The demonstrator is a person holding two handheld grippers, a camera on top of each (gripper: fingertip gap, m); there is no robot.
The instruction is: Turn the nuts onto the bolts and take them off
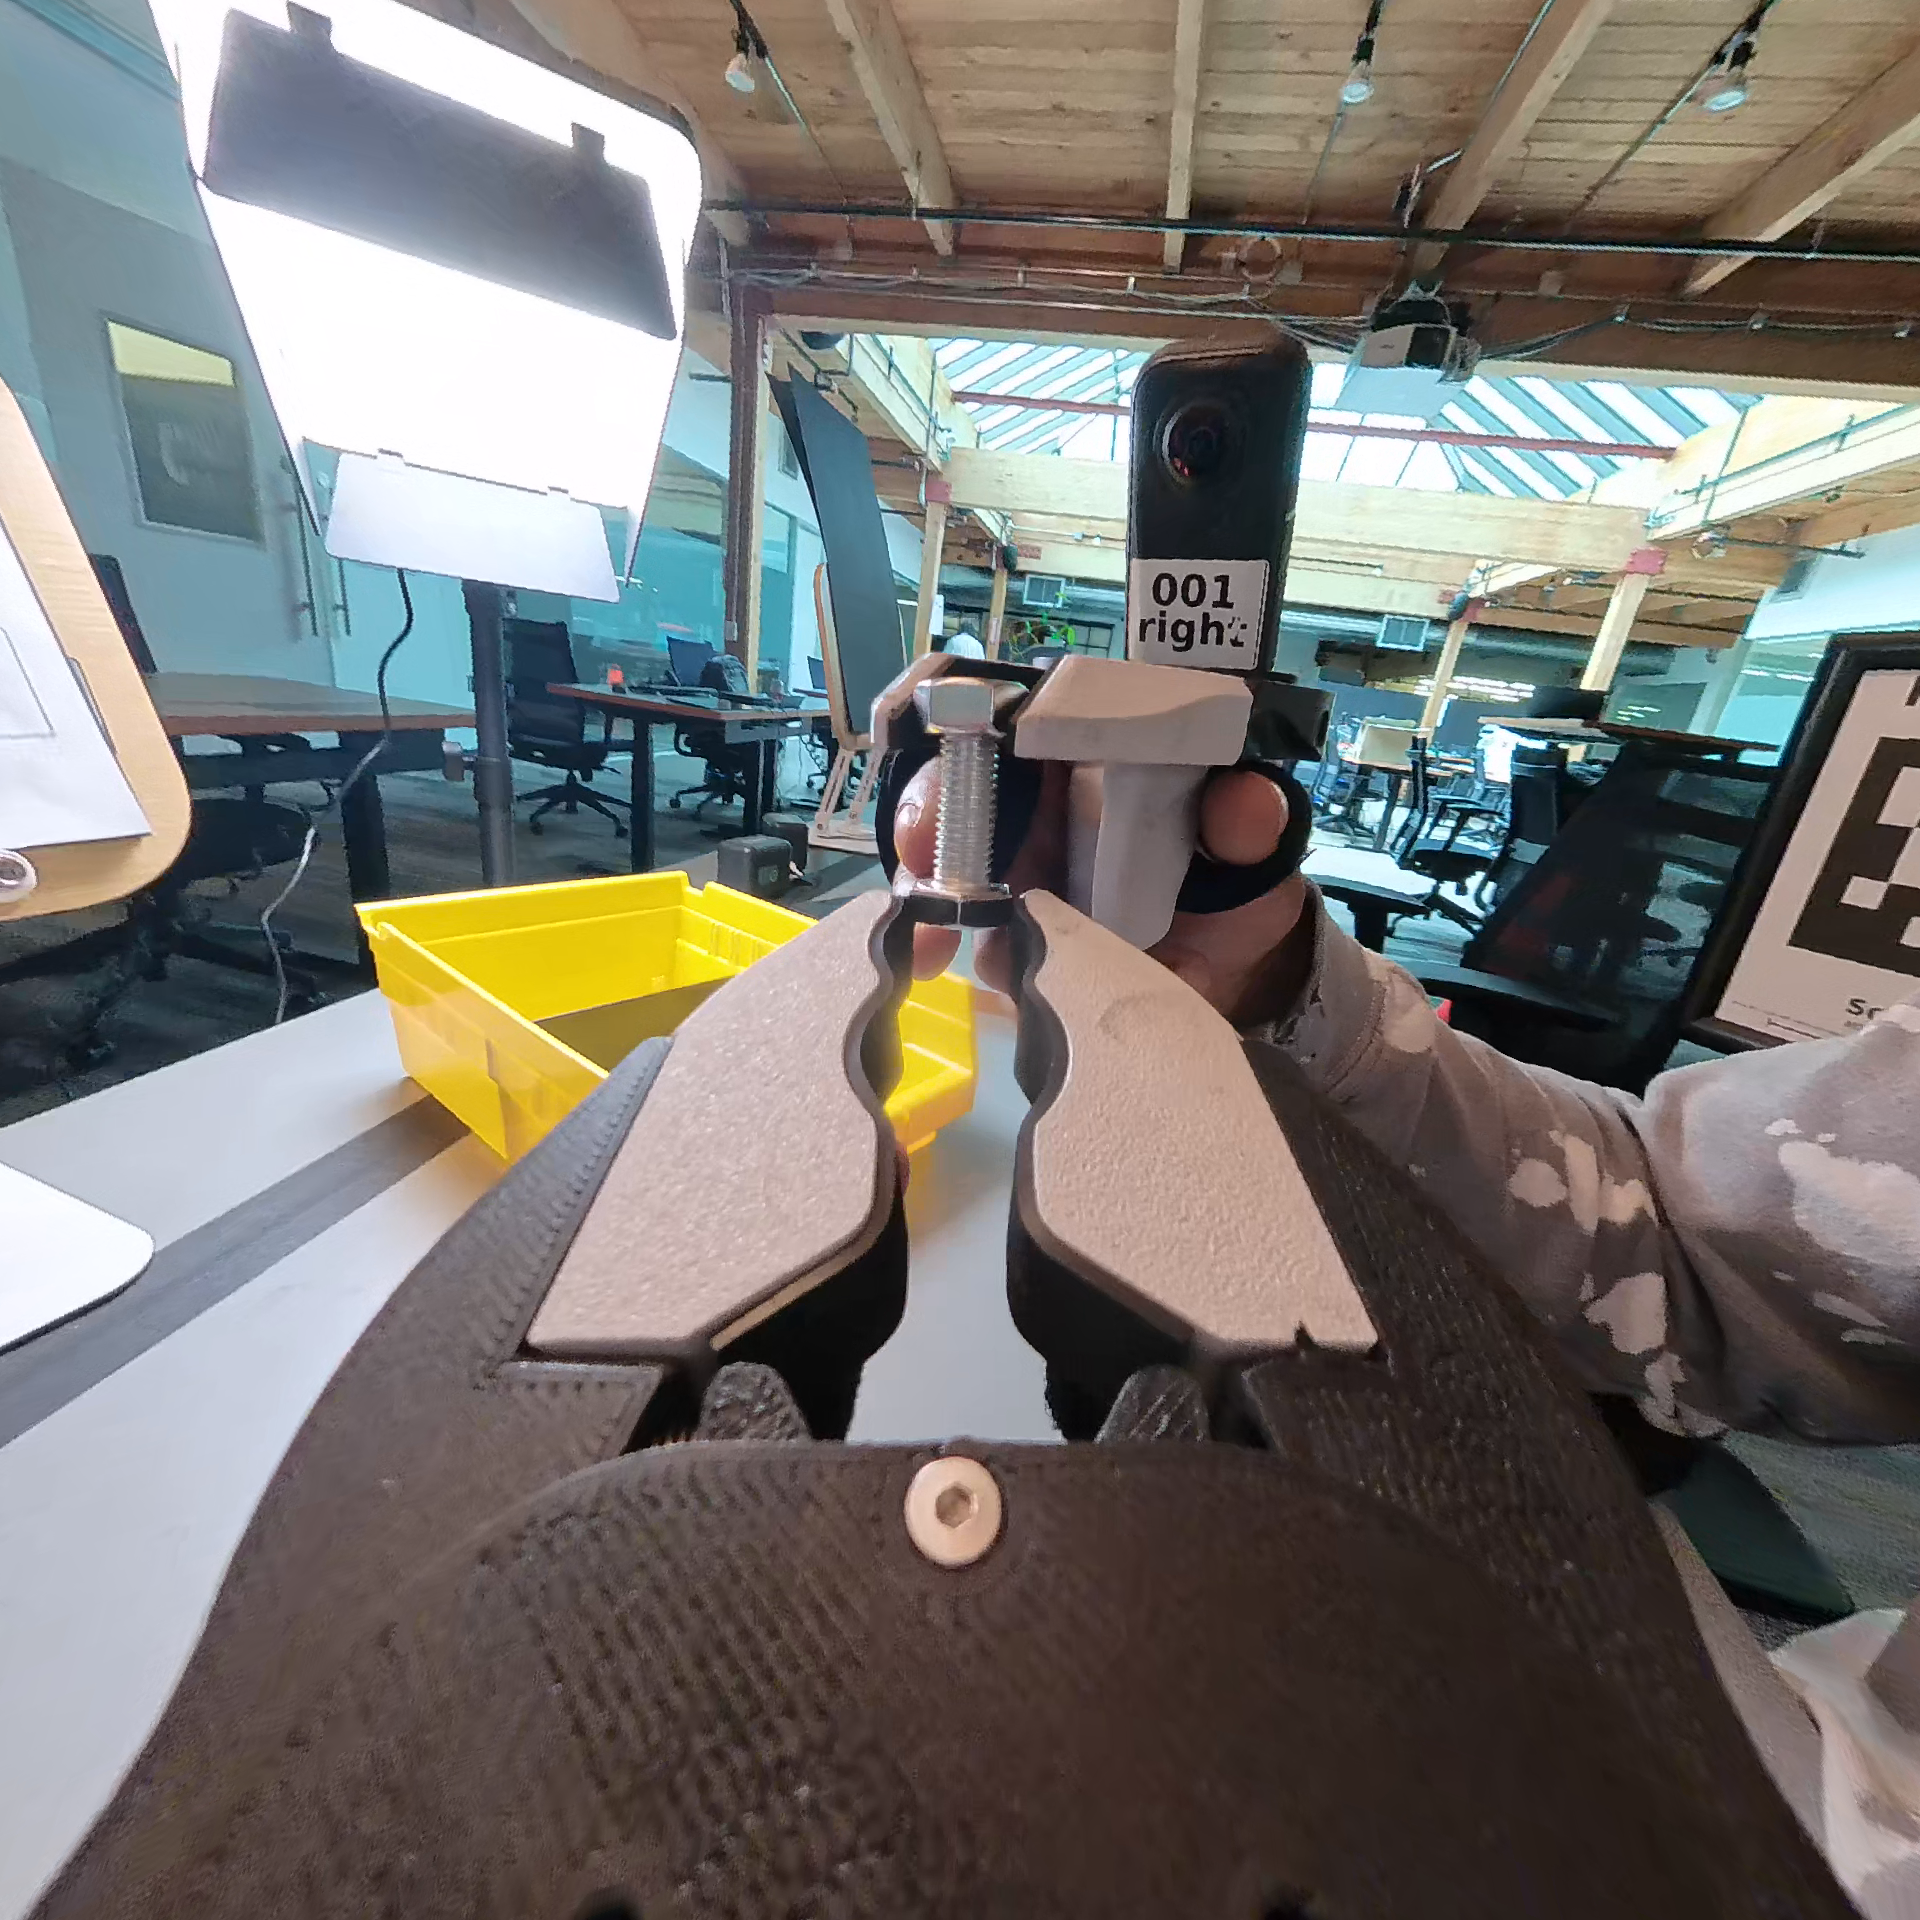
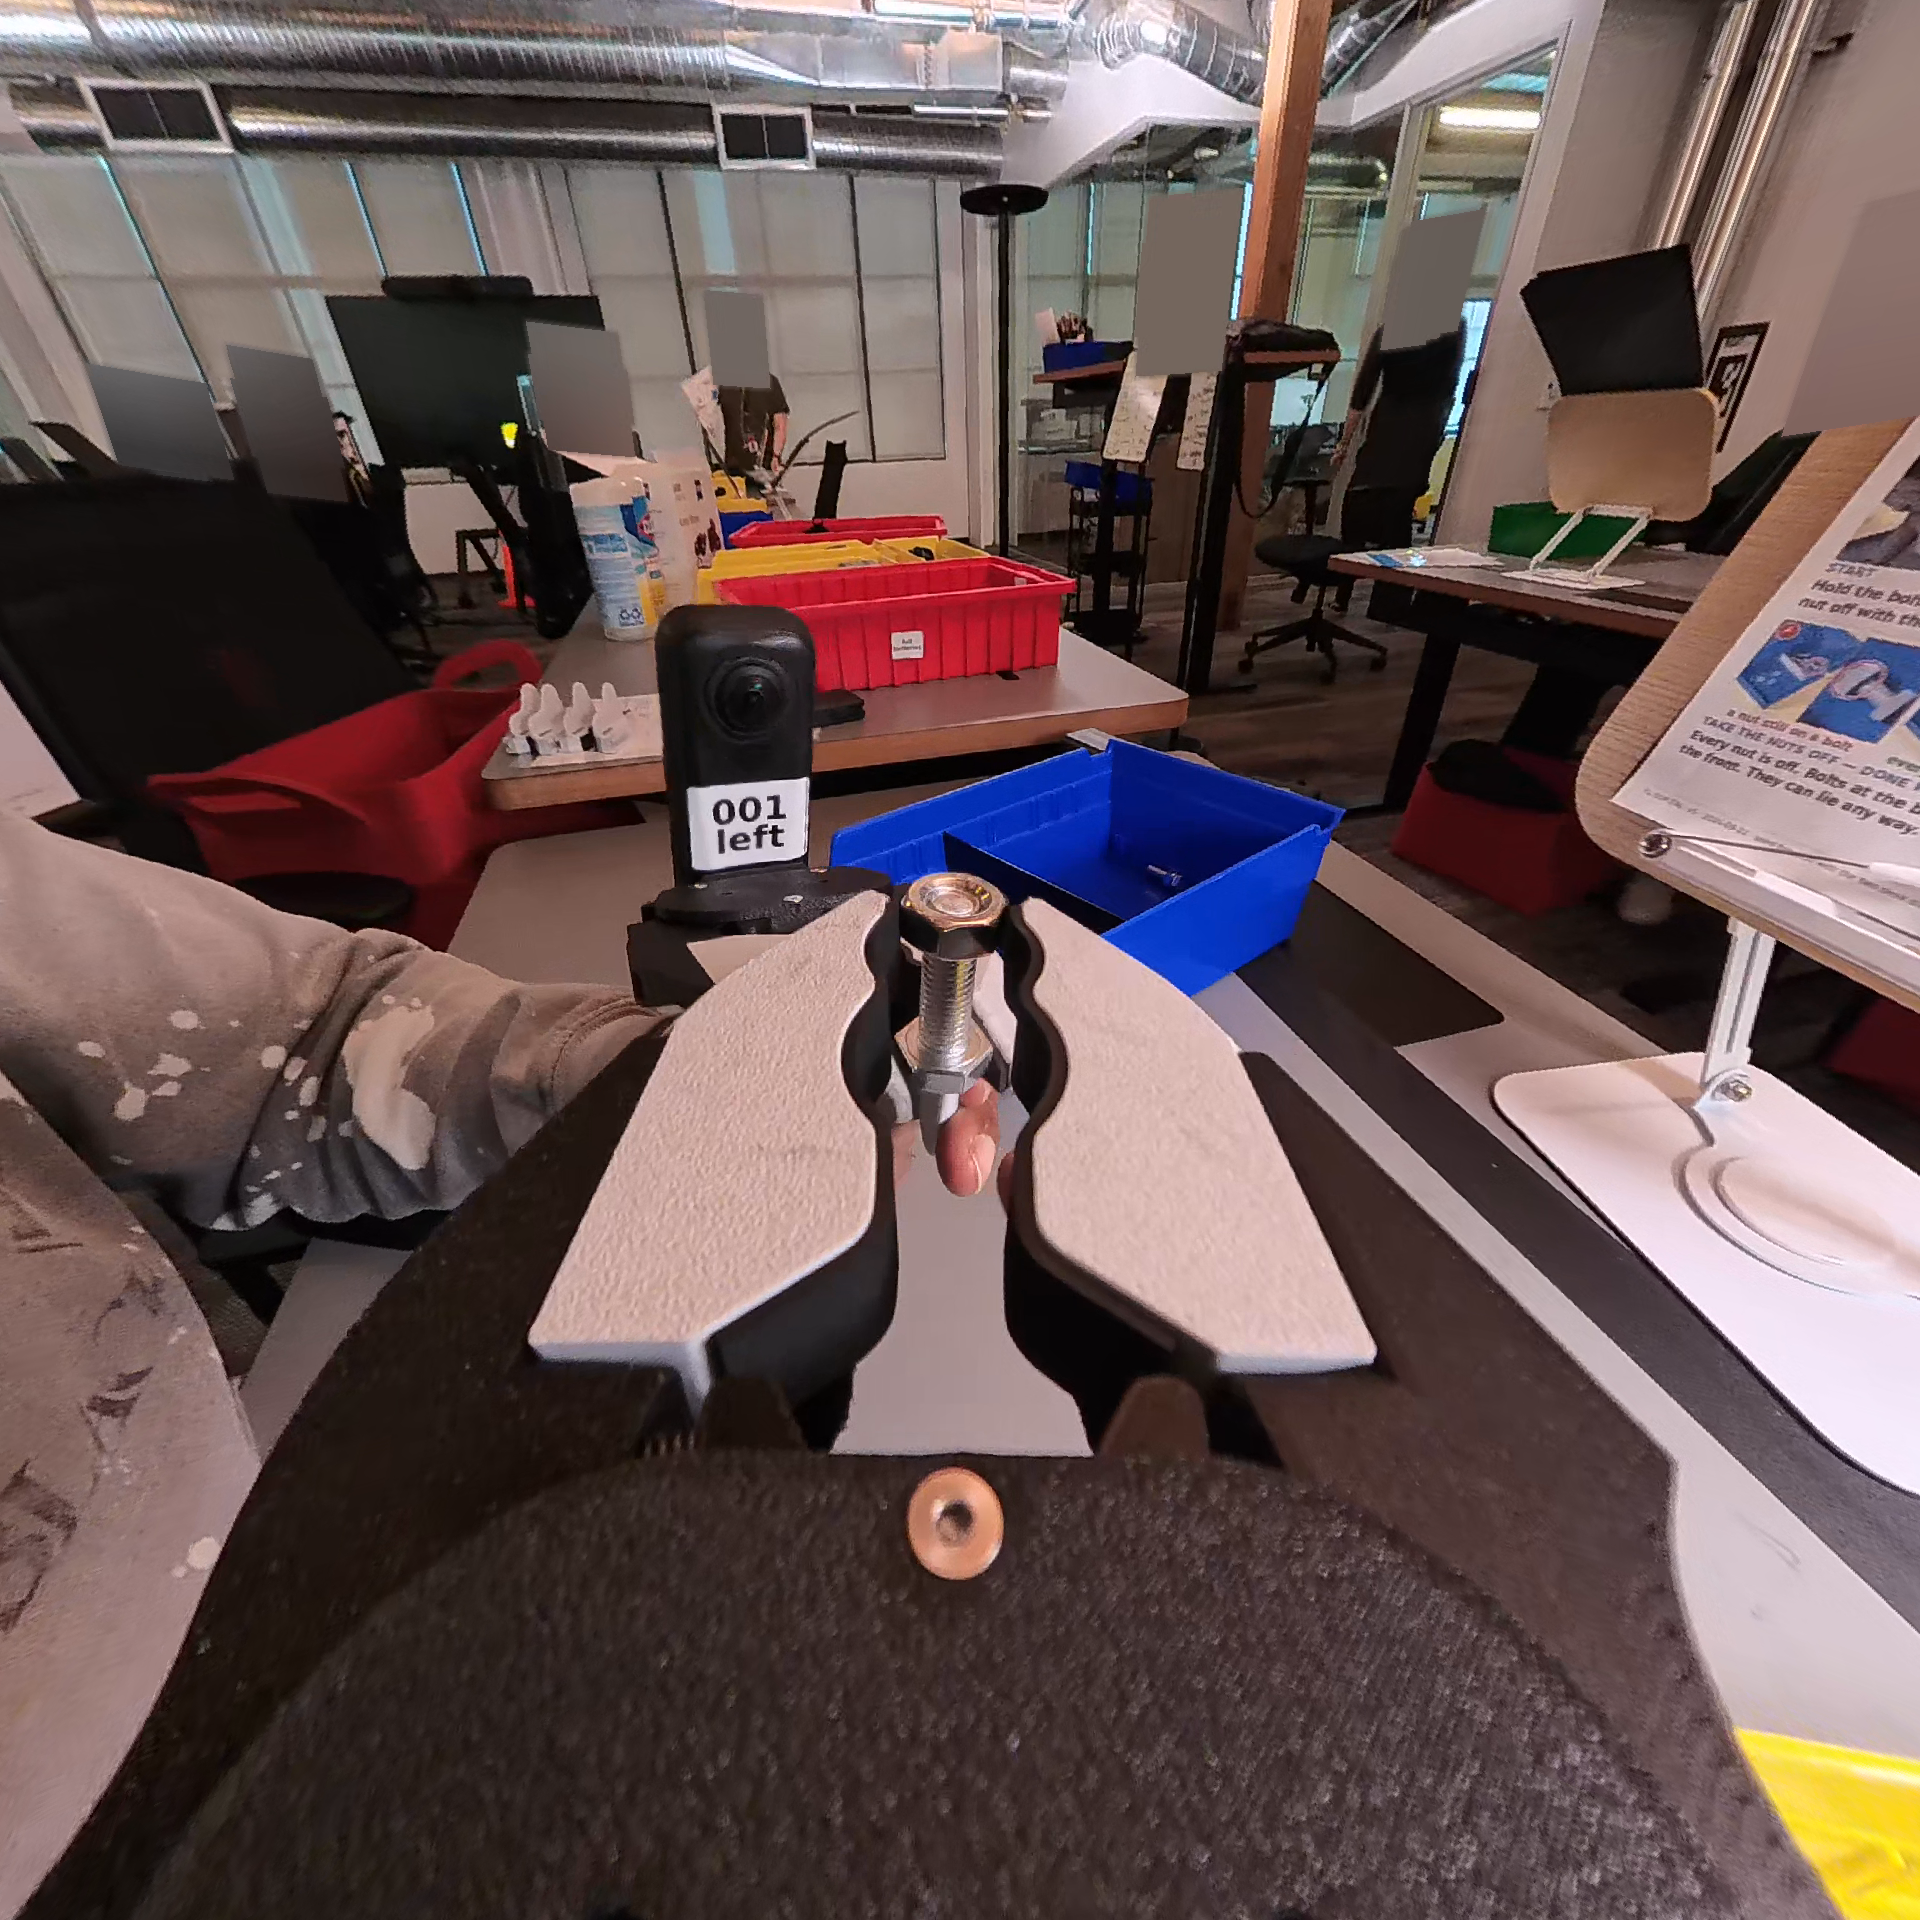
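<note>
Bolt (image 1: 966, 805) aloft above desk (image 1: 156, 1455), head clamped in right gripper (image 2: 951, 930) jaws; nut (image 1: 954, 906) at shank end, clamped in left gripper (image 1: 961, 914) jaws. Rigid steel, small, likely slippery: grip on hex flats, not threads.

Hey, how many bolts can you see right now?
2. One bolt is held by the right gripper, its nut in the left gripper; a second bolt, apparently, lies in the blue bin. More may be hidden in the yellow bin.
</note>
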